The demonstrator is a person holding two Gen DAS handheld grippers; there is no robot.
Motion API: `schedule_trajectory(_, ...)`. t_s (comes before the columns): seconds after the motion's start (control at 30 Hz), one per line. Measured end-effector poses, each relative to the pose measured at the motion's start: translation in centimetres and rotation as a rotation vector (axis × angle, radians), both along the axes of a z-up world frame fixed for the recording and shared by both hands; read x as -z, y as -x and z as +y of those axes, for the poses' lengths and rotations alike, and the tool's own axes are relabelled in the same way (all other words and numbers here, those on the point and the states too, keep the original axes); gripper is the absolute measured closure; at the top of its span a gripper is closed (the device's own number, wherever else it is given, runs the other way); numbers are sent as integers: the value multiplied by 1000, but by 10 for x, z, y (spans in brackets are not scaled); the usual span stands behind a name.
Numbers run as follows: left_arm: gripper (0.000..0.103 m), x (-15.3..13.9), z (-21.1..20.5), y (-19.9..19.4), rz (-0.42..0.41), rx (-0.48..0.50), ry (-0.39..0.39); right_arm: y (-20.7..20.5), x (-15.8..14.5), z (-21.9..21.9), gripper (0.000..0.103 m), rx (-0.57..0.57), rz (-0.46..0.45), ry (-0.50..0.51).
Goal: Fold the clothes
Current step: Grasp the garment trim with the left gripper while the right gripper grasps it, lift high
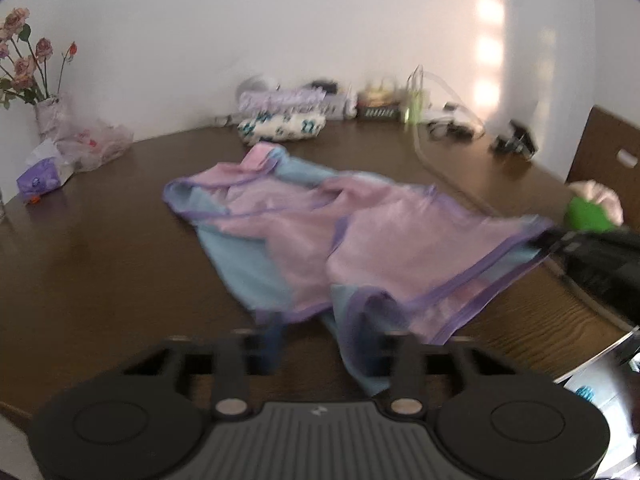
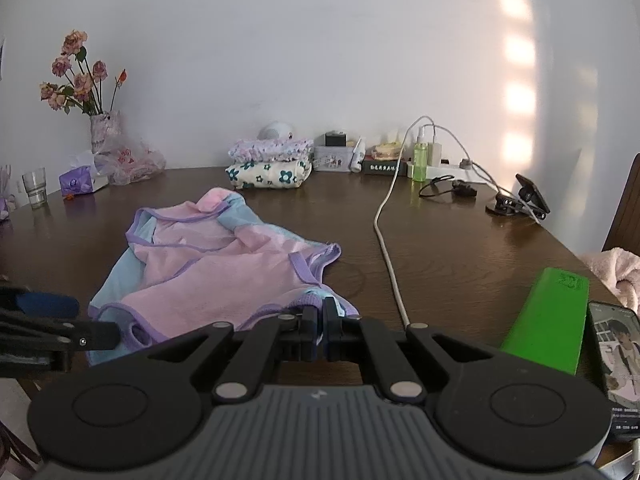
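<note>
A pink and light-blue fabric garment with purple trim (image 2: 224, 264) lies crumpled across the middle of the dark brown wooden desk (image 2: 460, 248). At the bottom centre of the right wrist view, the right gripper (image 2: 322, 316) has its jaws closed on the garment's near purple-edged corner. The left gripper (image 1: 324, 344) sits at the bottom of its own view (which is badly blurred); its jaws stand apart with the garment's near hem between them, and whether they pinch the cloth I cannot tell. Two folded floral cloths (image 2: 270, 166) are stacked by the white wall, upper centre. A white cable (image 2: 386, 240) runs down the desk to the right of the garment.
</note>
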State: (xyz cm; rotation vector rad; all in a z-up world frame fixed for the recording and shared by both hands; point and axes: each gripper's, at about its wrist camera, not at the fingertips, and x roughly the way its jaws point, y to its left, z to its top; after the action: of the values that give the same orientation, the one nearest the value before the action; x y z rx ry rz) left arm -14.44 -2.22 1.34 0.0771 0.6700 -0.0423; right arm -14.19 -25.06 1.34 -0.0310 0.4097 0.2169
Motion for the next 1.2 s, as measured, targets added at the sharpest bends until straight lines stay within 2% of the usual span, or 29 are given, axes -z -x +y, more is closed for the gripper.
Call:
schedule_trajectory(0.13, 83, 8, 4, -3, 21, -2, -1, 2, 0, 1, 101, 0, -5, 22)
schedule_trajectory(0.17, 98, 8, 4, -3, 10, 3, 2, 2, 2, 5, 101, -13, -3, 56)
schedule_trajectory(0.2, 102, 8, 5, -3, -3, 8, 5, 2, 4, 9, 100, -29, 0, 99)
schedule_trajectory(0.33, 102, -12, 9, 6, -142, 1, -2, 0, 15, 25, 98, -92, 7, 328)
schedule_trajectory(0.47, 102, -35, 13, 14, -253, 8, 10, 7, 24, 38, 94, -167, -22, 490)
schedule_trajectory(0.6, 102, -46, 14, 18, -294, 1, -3, 14, 29, 50, 76, -219, -60, 587)
schedule_trajectory(0.87, 102, -43, 16, 22, -297, -6, -21, 20, 36, 67, 76, -299, -106, 699)
schedule_trajectory(0.9, 102, -42, 16, 22, -296, -3, -24, 18, 30, 65, 78, -288, -106, 659)
schedule_trajectory(0.93, 102, -40, 16, 22, -298, -1, -25, 15, 23, 62, 89, -268, -106, 603)
schedule_trajectory(1.0, 102, -40, 18, 21, -299, -11, -32, 10, 8, 55, 101, -228, -104, 491)
schedule_trajectory(1.07, 102, -46, 22, 21, -325, -26, -32, 5, -6, 49, 101, -188, -103, 378)
schedule_trajectory(1.17, 102, -74, 29, 28, -424, -26, -4, 5, -53, 23, 101, -103, -179, 149)
schedule_trajectory(1.2, 102, -85, 30, 31, -459, -15, 8, 5, -66, 19, 101, -98, -201, 117)
